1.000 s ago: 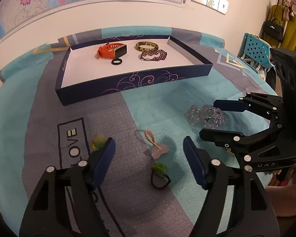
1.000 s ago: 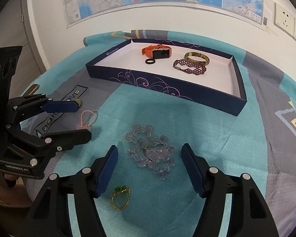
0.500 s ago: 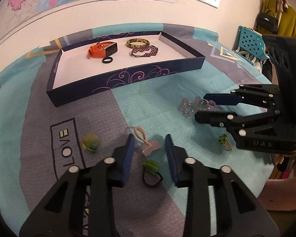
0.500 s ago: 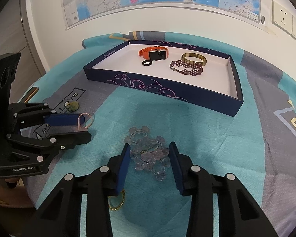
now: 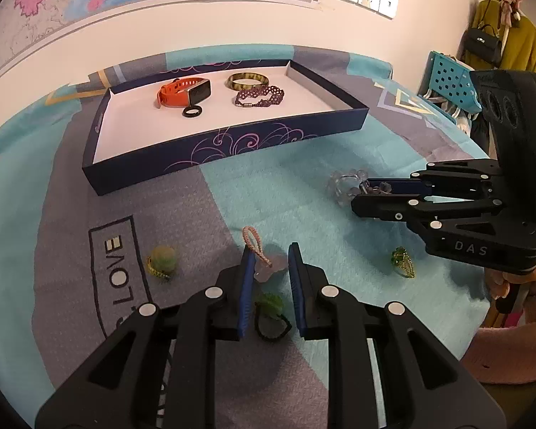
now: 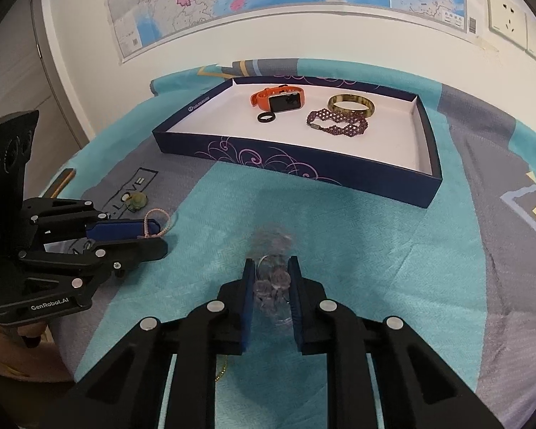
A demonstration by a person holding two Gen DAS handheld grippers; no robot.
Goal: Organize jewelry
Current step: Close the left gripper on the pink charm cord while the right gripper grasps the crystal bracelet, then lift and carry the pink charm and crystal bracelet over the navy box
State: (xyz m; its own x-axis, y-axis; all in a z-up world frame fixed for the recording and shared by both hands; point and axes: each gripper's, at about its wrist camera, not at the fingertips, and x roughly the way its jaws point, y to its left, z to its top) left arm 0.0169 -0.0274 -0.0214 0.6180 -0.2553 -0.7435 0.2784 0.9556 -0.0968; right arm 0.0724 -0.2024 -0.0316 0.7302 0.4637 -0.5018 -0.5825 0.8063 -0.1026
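Note:
My left gripper (image 5: 272, 261) is closing on a pale pink charm (image 5: 268, 271) with a braided pink cord loop; both blue pads touch it on the cloth. In the right wrist view the cord (image 6: 157, 220) loops over the left gripper (image 6: 157, 237). My right gripper (image 6: 271, 271) is closing on a clear bead bracelet (image 6: 273, 279), which is bunched between its pads. From the left wrist view, part of that bracelet (image 5: 343, 184) pokes out past the right gripper (image 5: 361, 193). A navy tray (image 5: 232, 146) behind holds an orange watch (image 5: 182, 93), a black ring (image 5: 191, 111), a bangle (image 5: 248, 80) and a purple bracelet (image 5: 261, 95).
Loose on the teal and grey cloth lie a yellow-green ring (image 5: 162, 261), a green-stone ring on a black band (image 5: 271, 312) under my left gripper, and a gold ring with a green stone (image 5: 403, 262). A wall with maps and sockets stands behind the table.
Both grippers' jaws have closed from wide open, the left around the pink charm, the right around the clear bead bracelet, which has bunched up. Neither hand has shifted.

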